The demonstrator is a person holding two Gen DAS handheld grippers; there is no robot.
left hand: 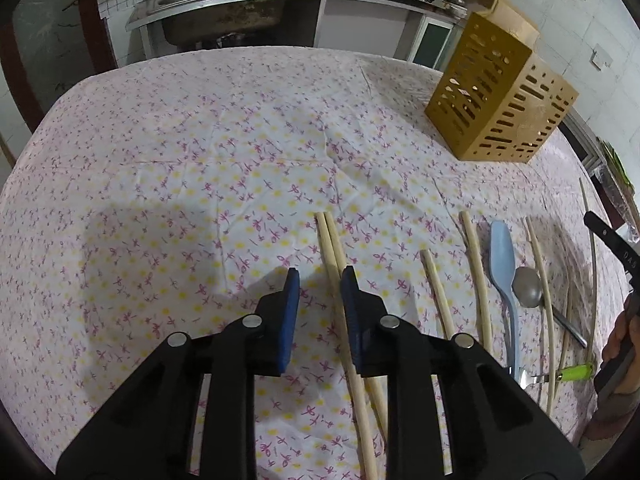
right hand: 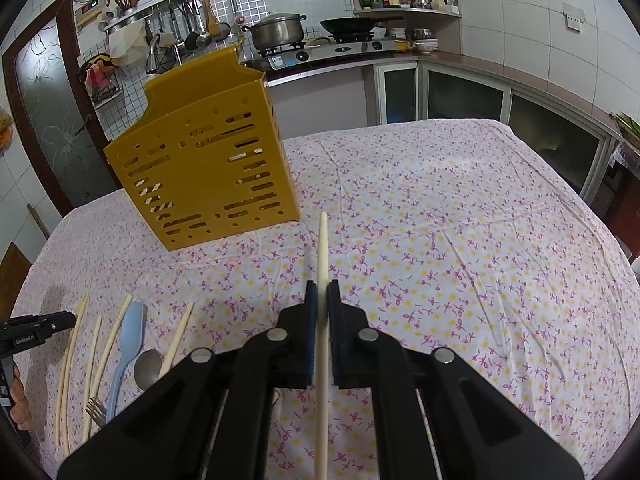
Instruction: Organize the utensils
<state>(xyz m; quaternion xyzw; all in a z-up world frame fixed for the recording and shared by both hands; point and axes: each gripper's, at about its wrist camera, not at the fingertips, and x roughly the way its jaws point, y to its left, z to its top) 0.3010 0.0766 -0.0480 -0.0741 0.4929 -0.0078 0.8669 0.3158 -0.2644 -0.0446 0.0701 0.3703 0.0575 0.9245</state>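
In the left wrist view, the left gripper (left hand: 319, 280) sits at lower centre with its blue pads (left hand: 291, 292) slightly spread over the flowered tablecloth (left hand: 160, 160). A pair of chopsticks (left hand: 332, 248) lies on the cloth just inside the right pad; no squeeze on them shows. To the right lie more loose chopsticks (left hand: 476, 272), a blue spoon (left hand: 502, 260) and a metal spoon (left hand: 527, 288), with a green-handled utensil (left hand: 576, 372) near the lower right edge. A yellow slotted holder (left hand: 500, 100) stands at upper right.

In the right wrist view, the holder (right hand: 200, 168) stands at upper left. At centre, the right gripper (right hand: 322, 292) is pressed together on a single chopstick (right hand: 322, 248), which points up the frame.
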